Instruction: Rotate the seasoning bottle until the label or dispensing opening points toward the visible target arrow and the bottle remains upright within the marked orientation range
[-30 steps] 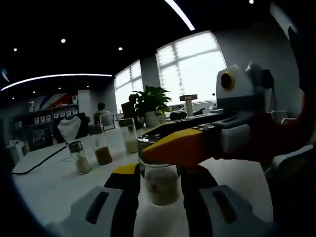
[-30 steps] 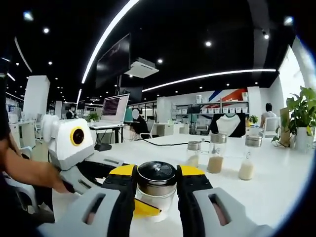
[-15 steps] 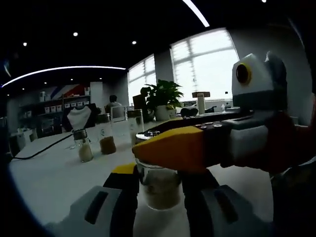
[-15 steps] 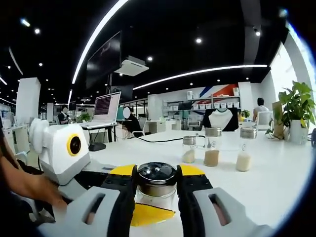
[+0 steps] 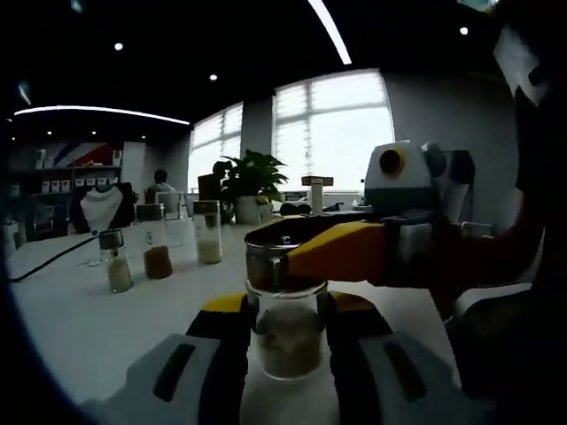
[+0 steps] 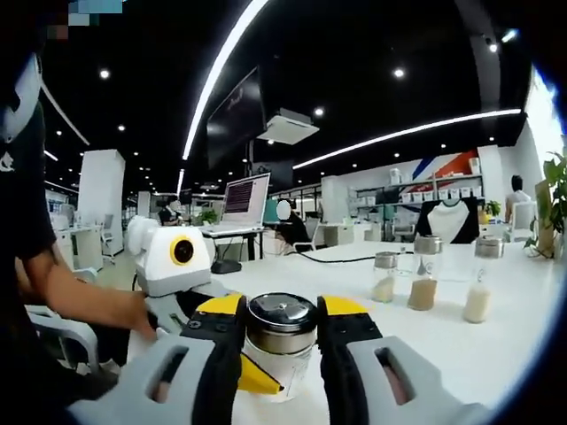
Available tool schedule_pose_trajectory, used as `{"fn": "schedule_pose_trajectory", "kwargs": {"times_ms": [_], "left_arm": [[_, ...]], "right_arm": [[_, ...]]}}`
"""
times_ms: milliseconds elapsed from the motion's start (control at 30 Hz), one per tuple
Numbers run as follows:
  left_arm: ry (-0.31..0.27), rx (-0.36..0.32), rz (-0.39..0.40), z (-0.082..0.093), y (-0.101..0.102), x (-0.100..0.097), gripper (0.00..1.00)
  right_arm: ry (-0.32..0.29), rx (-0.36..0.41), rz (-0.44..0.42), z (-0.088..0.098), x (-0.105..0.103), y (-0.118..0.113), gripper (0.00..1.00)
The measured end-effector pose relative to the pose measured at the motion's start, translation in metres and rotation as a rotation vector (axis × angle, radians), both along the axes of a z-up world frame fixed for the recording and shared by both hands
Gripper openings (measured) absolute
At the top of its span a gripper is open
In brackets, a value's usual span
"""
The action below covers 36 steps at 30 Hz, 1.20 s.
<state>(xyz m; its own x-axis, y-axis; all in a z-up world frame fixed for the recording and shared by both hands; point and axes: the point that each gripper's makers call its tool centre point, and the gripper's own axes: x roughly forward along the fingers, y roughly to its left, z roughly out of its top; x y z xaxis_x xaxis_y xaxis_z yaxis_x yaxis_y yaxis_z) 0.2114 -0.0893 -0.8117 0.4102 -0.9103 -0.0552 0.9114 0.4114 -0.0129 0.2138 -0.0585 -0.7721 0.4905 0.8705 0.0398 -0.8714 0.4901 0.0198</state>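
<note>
Left gripper view has my left tool [image 5: 285, 332] closed on the glass body of the seasoning bottle [image 5: 285, 326], which stands upright on the white worktop [image 5: 80, 328] between the jaws, while my right tool [image 5: 332, 252] reaches in from the right and clamps the metal cap [image 5: 270, 263]. In the right gripper view the same right tool [image 6: 280, 329] sits either side of that cap [image 6: 280, 319], with the left tool [image 6: 182, 266] coming in from the left below it. Compared with a second ago both backgrounds have swung sideways, which is my hands moving; the bottle sits in the same place between both pairs of jaws and looks as upright as before, so I judge the turn is under way but small. I see no target arrow and no label, so I cannot tell how close the heading is. Counting: one held bottle, and three spare bottles [image 6: 425, 271] in a row well apart behind it, one plant [image 5: 251, 181], one laptop [image 6: 245, 202] and two tools.
</note>
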Motion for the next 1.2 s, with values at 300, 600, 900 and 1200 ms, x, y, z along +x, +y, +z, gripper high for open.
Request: {"fn": "schedule_pose_trajectory", "kwargs": {"times_ms": [300,600,900,1200], "left_arm": [[-0.028,0.054,0.065,-0.01,-0.004,0.006,0.35],[-0.088,0.108,0.224,-0.008,-0.003,0.016,0.36],[-0.041,0.087,0.267,-0.009,0.002,0.019,0.35],[-0.035,0.027,0.153,0.002,0.009,0.01,0.35]], "right_arm": [[-0.048,-0.074,-0.087,-0.009,0.002,0.002,0.29],[0.004,-0.014,-0.259,-0.004,0.017,-0.007,0.29],[0.003,-0.044,-0.288,-0.007,0.017,-0.005,0.3],[-0.061,-0.032,-0.139,0.005,0.004,0.002,0.3]]}}
